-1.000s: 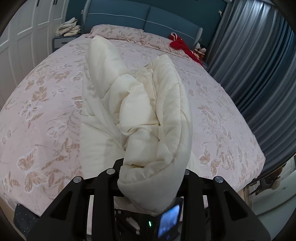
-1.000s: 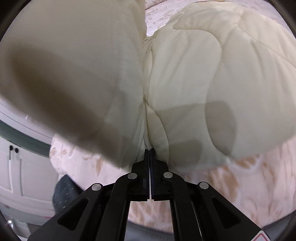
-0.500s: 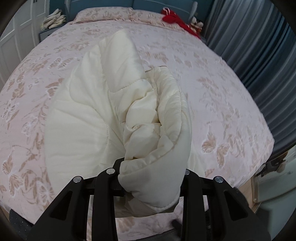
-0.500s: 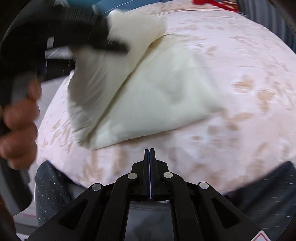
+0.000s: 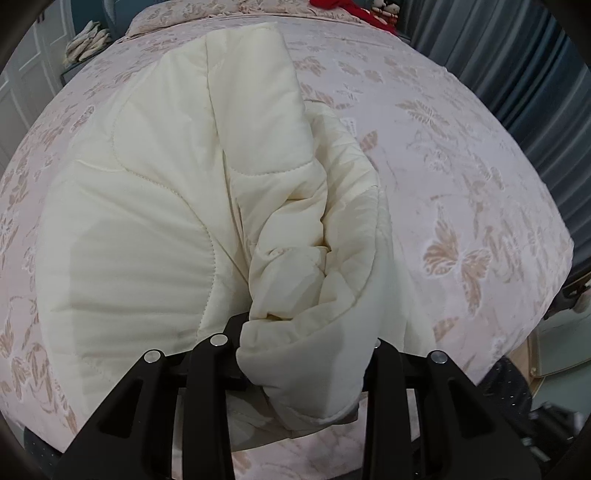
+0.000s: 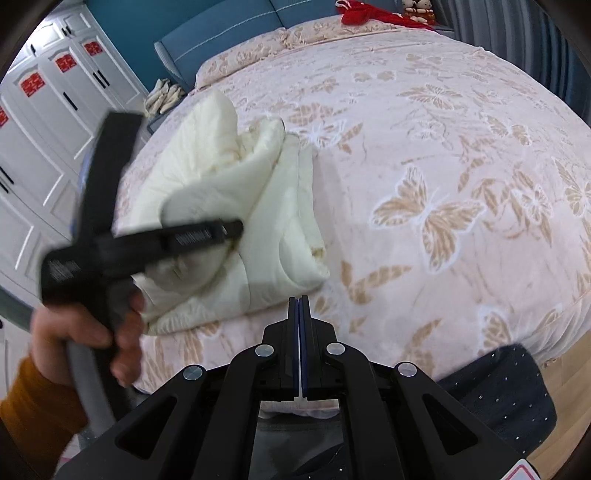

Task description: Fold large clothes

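A cream quilted padded jacket (image 5: 155, 236) lies bunched and partly folded on the pink butterfly-print bed (image 5: 461, 177). My left gripper (image 5: 303, 343) is shut on a thick rolled edge of the jacket, which fills the space between its fingers. In the right wrist view the jacket (image 6: 236, 192) lies at the bed's left side, with the left gripper (image 6: 229, 229) clamped on it. My right gripper (image 6: 300, 301) is shut and empty, hovering just off the jacket's near right corner above the bed's front edge.
White wardrobe doors (image 6: 44, 122) stand at the left. A blue headboard (image 6: 221, 29) and red cloth (image 6: 369, 14) are at the far end. Grey curtains (image 5: 524, 62) hang at the right. A dark dotted cloth (image 6: 498, 391) lies below the bed's front edge.
My right gripper has let go of the jacket and pulled back off it toward the bed's front edge. My left gripper lowered the held edge onto the bed, flattening the jacket.
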Tool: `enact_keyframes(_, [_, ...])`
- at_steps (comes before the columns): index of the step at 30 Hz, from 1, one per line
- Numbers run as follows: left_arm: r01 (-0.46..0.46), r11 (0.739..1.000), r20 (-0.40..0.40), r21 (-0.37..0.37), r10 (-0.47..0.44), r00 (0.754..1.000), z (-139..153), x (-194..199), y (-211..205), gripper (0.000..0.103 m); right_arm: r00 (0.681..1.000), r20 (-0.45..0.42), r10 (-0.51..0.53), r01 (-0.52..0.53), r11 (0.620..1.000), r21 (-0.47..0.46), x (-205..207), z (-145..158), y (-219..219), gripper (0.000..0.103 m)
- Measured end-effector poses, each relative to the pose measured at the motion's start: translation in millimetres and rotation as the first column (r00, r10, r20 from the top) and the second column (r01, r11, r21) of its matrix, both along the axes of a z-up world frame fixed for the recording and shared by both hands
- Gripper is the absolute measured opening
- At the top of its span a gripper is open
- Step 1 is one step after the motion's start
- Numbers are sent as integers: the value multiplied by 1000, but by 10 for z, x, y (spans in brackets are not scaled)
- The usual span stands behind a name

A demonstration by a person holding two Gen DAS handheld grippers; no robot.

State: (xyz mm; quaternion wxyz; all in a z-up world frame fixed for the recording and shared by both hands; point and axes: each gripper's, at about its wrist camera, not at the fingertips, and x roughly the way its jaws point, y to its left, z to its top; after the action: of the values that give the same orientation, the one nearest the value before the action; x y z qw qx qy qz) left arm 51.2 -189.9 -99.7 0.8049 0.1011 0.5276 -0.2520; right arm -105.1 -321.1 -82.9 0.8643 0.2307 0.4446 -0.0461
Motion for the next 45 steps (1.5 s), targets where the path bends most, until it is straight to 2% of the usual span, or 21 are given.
enact_keyframes(4, [9, 1000, 7, -8, -9, 1000, -1, -3, 4, 34, 1000, 28, 5, -5, 1000, -1, 39, 110, -31, 2])
enact_keyframes(10, [-40, 995, 5, -88, 41, 999, 217, -8, 173, 42, 998, 63, 2, -1, 1000, -4, 70, 257, -49, 2])
enact_keyframes(13, [-44, 990, 39, -132, 50, 998, 433, -102, 296, 56, 997, 72, 1, 0, 1000, -10, 59, 326, -41, 2])
enact_keyframes(15, [-49, 985, 59, -164, 60, 996, 561, -176, 438, 76, 997, 80, 5, -4, 1000, -20, 52, 390, -32, 2])
enact_keyframes(17, [-88, 977, 94, -193, 107, 990, 688, -268, 719, 92, 996, 89, 4, -2, 1000, -26, 48, 445, -31, 2])
enact_keyframes(18, [-114, 973, 103, -198, 136, 985, 718, -297, 873, 93, 995, 96, 3, -1, 1000, -27, 45, 473, -33, 2])
enact_keyframes(20, [-159, 968, 99, -193, 180, 979, 710, -312, 1099, 95, 994, 111, -2, 4, 1000, -20, 47, 537, -35, 16])
enact_keyframes(22, [-236, 958, 59, -166, 248, 967, 585, -327, 1462, 95, 992, 127, -7, 8, 1000, -4, 60, 580, -30, 32])
enact_keyframes(26, [-309, 944, -19, -116, 309, 951, 286, -392, 1910, 95, 988, 152, 27, -27, 1000, -7, 159, 692, 112, 38])
enact_keyframes(28, [-322, 943, -36, -87, 320, 947, 130, -461, 2035, 95, 985, 164, 55, -52, 998, -25, 238, 765, 229, 47])
enact_keyframes(33, [-274, 957, -36, -92, 271, 962, -64, -471, 1939, 95, 969, 197, 149, -137, 988, -76, 549, 982, 585, 62])
enact_keyframes(37, [-264, 960, -4, -92, 265, 964, -178, -362, 1875, 94, 970, 184, 160, -137, 982, -131, 827, 1011, 712, 64])
enact_keyframes(40, [-266, 959, -24, -98, 265, 964, -240, -270, 1909, 86, 981, 136, 140, -131, 989, -67, 1025, 874, 667, 64])
enact_keyframes(42, [-255, 961, -57, -110, 250, 967, -284, -228, 1944, 73, 986, 92, 140, -138, 990, -31, 1131, 740, 670, 64])
enact_keyframes(43, [-248, 962, -70, -116, 242, 968, -302, -215, 1956, 70, 987, 70, 145, -143, 989, -39, 1169, 685, 692, 65])
enact_keyframes(45, [-232, 965, -84, -122, 223, 971, -314, -200, 1964, 52, 985, 15, 173, -171, 981, -88, 1251, 585, 763, 64])
